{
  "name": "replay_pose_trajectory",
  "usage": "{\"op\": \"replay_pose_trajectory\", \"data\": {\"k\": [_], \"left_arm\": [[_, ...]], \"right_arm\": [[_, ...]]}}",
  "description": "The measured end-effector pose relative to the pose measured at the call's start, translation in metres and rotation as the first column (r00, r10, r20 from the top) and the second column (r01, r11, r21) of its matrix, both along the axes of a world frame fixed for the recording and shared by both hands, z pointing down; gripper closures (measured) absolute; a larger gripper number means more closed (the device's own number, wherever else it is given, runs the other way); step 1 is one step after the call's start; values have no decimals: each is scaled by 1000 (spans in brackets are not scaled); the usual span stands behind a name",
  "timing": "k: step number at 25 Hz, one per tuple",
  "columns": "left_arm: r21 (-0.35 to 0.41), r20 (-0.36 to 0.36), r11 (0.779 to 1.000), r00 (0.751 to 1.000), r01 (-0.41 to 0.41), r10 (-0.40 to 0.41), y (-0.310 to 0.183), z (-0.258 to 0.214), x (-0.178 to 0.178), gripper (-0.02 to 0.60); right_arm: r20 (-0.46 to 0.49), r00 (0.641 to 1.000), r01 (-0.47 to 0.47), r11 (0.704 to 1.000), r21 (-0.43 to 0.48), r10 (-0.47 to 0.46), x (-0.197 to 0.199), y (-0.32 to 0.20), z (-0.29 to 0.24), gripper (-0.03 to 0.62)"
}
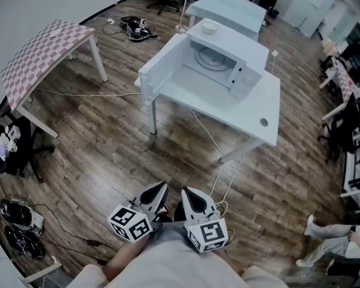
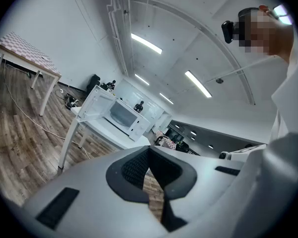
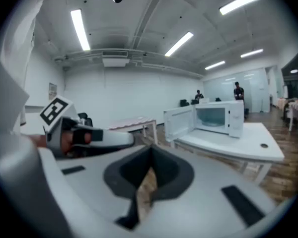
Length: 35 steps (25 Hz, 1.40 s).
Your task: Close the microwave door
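Note:
A white microwave [image 1: 227, 62] stands on a white table [image 1: 252, 116] across the room, with its door [image 1: 162, 71] swung wide open to the left and the glass turntable showing inside. Both grippers are held low, close to my body and far from it. The left gripper [image 1: 161, 189] and the right gripper [image 1: 186, 192] are side by side, each shut on nothing. In the left gripper view the microwave [image 2: 125, 117] and its open door [image 2: 95, 105] lie beyond the shut left gripper [image 2: 149, 151]. The right gripper view shows the microwave [image 3: 219, 118] and door [image 3: 179, 123] past the shut right gripper [image 3: 150, 150].
A white bowl [image 1: 210, 26] sits on top of the microwave. A checkered table [image 1: 45, 47] stands at the left and another white table [image 1: 228, 8] behind. A cable [image 1: 219, 161] trails over the wood floor. A chair with bags [image 1: 9, 143] is at far left; a person's legs [image 1: 330, 245] at right.

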<state>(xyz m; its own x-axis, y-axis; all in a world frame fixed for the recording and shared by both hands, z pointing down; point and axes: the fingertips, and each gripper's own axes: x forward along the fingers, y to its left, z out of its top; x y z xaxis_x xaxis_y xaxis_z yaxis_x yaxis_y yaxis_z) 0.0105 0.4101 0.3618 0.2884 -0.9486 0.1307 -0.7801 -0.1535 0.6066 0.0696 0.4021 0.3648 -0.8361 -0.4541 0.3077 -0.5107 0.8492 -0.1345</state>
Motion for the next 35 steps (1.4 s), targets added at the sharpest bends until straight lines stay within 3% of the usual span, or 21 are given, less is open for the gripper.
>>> {"op": "replay_pose_trajectory", "data": {"k": [15, 25, 35], "left_arm": [[16, -9, 1000, 1000, -18, 18, -1, -2, -4, 568], [25, -25, 999, 999, -30, 31, -3, 1, 4, 568], [-36, 2, 999, 1000, 4, -4, -32, 13, -6, 569]], "right_arm": [[62, 997, 48, 997, -67, -44, -12, 2, -3, 571], [44, 998, 55, 996, -63, -52, -6, 9, -2, 571], [11, 997, 76, 993, -94, -76, -15, -18, 9, 571]]}}
